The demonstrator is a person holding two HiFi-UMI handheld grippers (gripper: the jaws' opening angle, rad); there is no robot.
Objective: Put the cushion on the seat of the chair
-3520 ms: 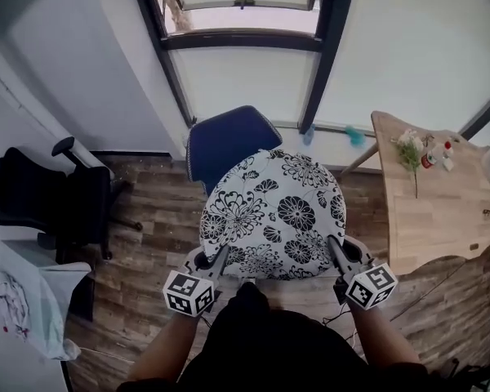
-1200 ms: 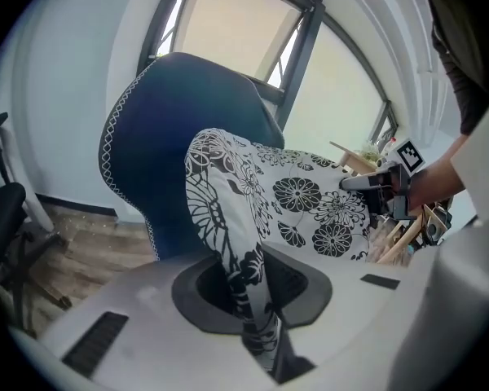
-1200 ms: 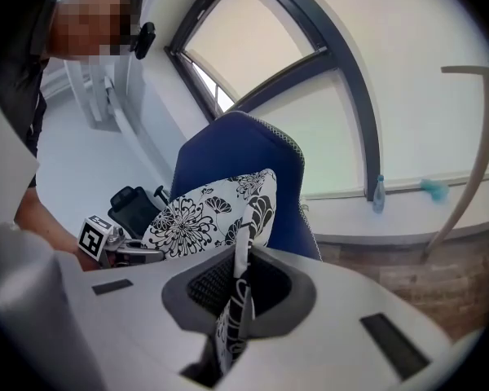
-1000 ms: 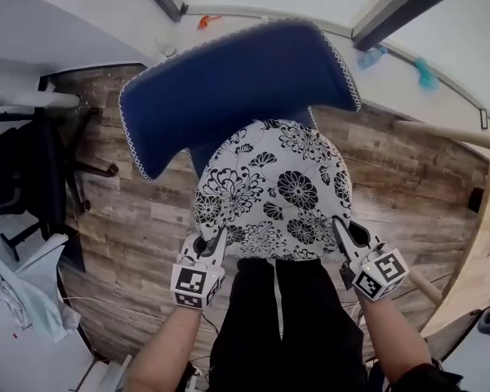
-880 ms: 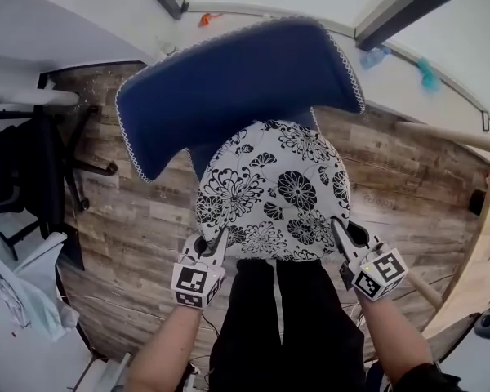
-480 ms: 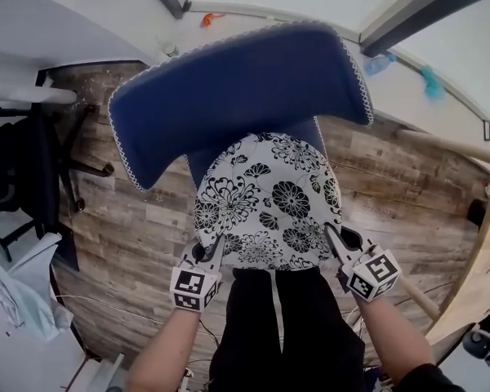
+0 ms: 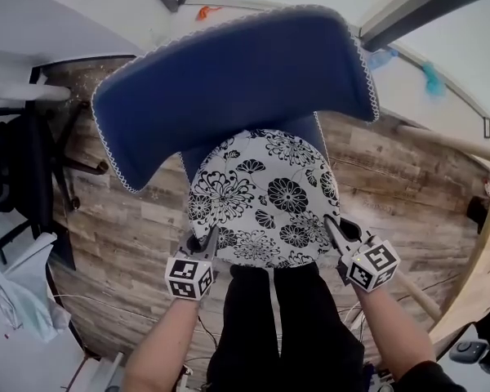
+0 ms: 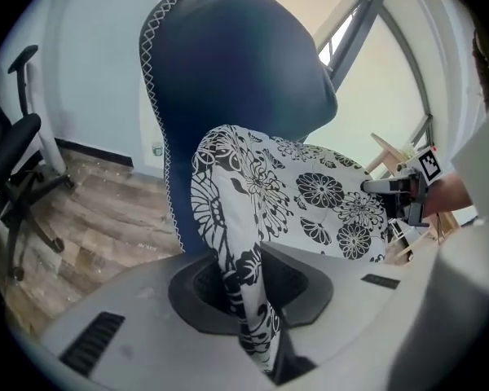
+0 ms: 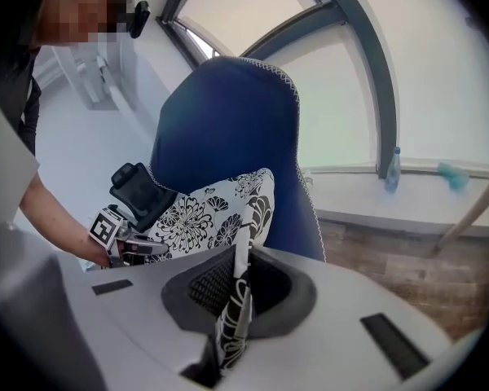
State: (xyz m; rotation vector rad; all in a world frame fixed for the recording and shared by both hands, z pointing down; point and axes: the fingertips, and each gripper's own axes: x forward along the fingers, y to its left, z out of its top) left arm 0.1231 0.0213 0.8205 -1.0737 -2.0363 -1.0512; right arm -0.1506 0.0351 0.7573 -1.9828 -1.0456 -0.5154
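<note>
A round white cushion (image 7: 263, 198) with black flowers hangs over the seat of a blue chair (image 7: 229, 76), just in front of its tall backrest. My left gripper (image 7: 209, 237) is shut on the cushion's near left edge, and my right gripper (image 7: 333, 229) is shut on its near right edge. In the left gripper view the cushion (image 8: 285, 194) runs from between the jaws toward the blue backrest (image 8: 228, 80), with the right gripper (image 8: 403, 190) at its far side. In the right gripper view the cushion's rim (image 9: 240, 275) is pinched between the jaws, beside the chair (image 9: 228, 137). The seat is hidden beneath the cushion.
A black office chair (image 7: 16, 162) stands at the left on the wood-plank floor (image 7: 408, 178). A wooden table edge (image 7: 474, 243) is at the right. A window wall with dark frames (image 9: 350, 63) rises behind the blue chair. White cloth (image 7: 8, 300) lies lower left.
Both grippers have sunk with the cushion, which now sits lower against the blue backrest. The backrest looms larger in the head view as the view has closed in.
</note>
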